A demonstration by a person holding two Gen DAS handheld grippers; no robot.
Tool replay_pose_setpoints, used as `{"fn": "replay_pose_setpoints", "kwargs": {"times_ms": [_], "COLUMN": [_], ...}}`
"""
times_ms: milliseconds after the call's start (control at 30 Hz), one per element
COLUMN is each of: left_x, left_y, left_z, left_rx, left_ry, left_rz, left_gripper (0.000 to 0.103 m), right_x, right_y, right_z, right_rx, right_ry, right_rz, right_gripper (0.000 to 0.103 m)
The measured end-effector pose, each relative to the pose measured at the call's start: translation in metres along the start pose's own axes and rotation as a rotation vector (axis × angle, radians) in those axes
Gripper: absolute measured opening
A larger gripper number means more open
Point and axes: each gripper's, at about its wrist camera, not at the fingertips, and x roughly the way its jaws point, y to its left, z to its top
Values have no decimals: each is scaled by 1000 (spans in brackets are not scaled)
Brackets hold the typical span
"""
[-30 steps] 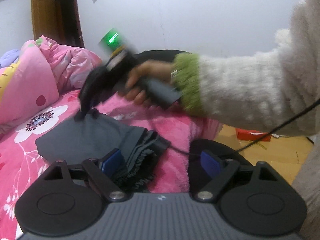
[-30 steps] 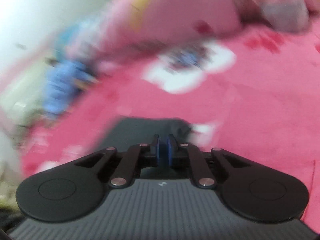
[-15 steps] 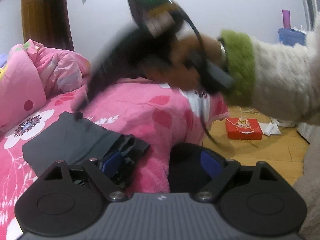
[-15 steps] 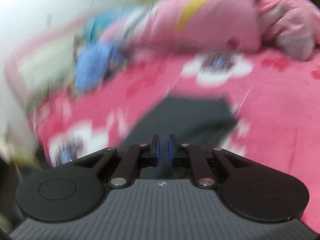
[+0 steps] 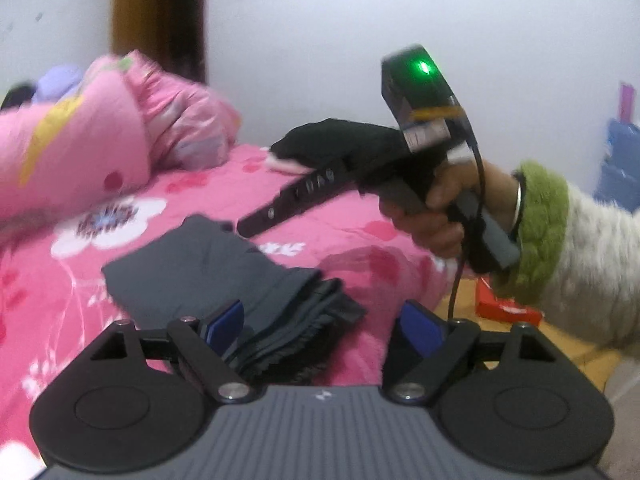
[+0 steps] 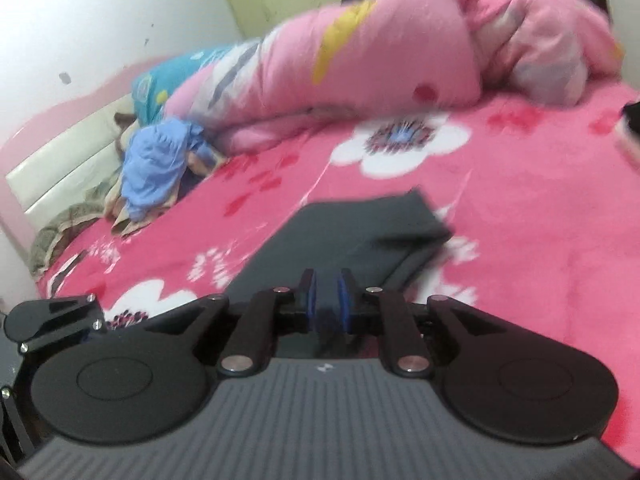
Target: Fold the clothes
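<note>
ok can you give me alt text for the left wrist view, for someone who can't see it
A folded dark grey garment lies on a pink floral bedspread, its layered end between the open fingers of the left tool. Beyond it, a hand in a fuzzy green-cuffed sleeve holds the right tool above the bed, green light lit. A pink quilt is heaped behind.

white walls (image 5: 360,20) close the room, the one by the bed's head marked with small dark spots (image 6: 64,77). a brown wooden door (image 5: 160,16) stands at 11 o'clock in the left view. a bed (image 6: 540,240) under a pink floral cover fills most of both views, with a cream padded headboard (image 6: 68,148) at 9 o'clock in the right view. a pink quilt (image 6: 380,60) is heaped at 12 o'clock there. a wooden floor (image 5: 568,336) shows at 4 o'clock in the left view. the light is even and soft.
</note>
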Motion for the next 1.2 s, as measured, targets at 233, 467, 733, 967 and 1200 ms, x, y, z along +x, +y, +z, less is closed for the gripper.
{"fn": "replay_pose_setpoints", "kwargs": {"times_ms": [233,467,733,967,1200], "left_x": [-16,-42,-62,-55,-63], "left_y": [30,44,54,77,78], "left_z": [-12,-17,-24,-31,-43], "left_rx": [-186,-296,-433,-594,-608], "left_ry": [16,-9,57,197,240], "left_rz": [8,57,144,237,284], "left_gripper": [86,88,93,95,103], "right_x": [-30,-31,-38,-35,-44], "right_y": [11,84,98,146,150], "right_z": [-38,-46,-93,-108,-119], "right_rx": [71,-82,222,200,273], "right_ry": [51,-32,-9,-74,-23], "right_rz": [-147,-49,-279,-441,-481], "right_gripper": [17,42,65,84,85]}}
